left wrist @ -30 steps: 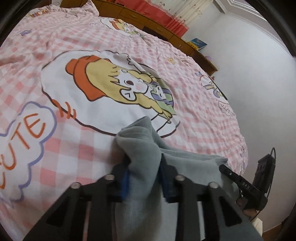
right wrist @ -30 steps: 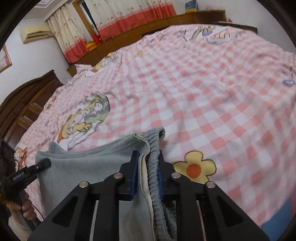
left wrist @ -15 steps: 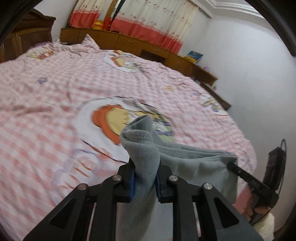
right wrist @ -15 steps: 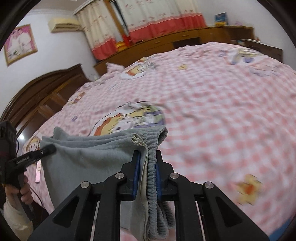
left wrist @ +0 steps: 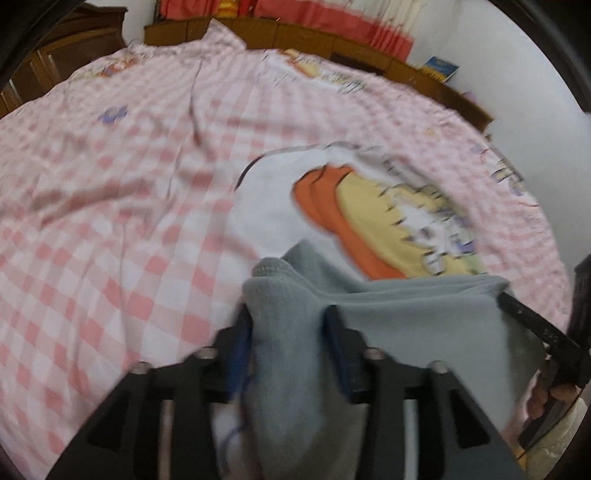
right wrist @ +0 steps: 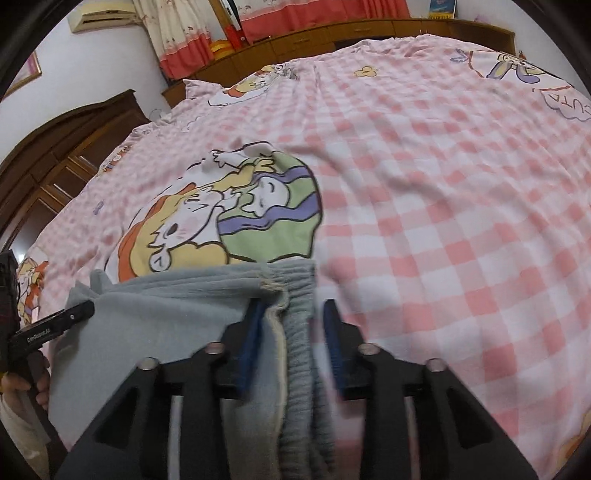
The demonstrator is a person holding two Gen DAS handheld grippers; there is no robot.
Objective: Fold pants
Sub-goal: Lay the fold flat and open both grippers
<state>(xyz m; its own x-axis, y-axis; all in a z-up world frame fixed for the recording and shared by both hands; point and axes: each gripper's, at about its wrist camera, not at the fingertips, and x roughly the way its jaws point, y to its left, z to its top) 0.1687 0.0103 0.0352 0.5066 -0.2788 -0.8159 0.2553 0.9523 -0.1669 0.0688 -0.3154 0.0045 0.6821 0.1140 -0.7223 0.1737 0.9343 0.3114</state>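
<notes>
The grey pants [left wrist: 406,332] hang stretched between my two grippers over the near part of the bed. In the left wrist view my left gripper [left wrist: 288,325] has its jaws spread a little, with a bunched grey corner of the pants between them. In the right wrist view my right gripper [right wrist: 291,317] also has its jaws spread, and the ribbed waistband [right wrist: 299,354] lies loosely between them. The other gripper shows at each view's edge, the right one [left wrist: 532,325] and the left one [right wrist: 55,325].
The pink checked bedsheet [right wrist: 443,184] with a cartoon print [right wrist: 229,214] covers the bed. Dark wooden cabinets [right wrist: 55,155] stand at the left, a low wooden unit and red curtains [right wrist: 332,14] at the far side. A white wall [left wrist: 535,92] borders the bed's right.
Both grippers have come down and forward over the bed with the pants. Both pairs of jaws were clamped tight and now stand wider around the cloth.
</notes>
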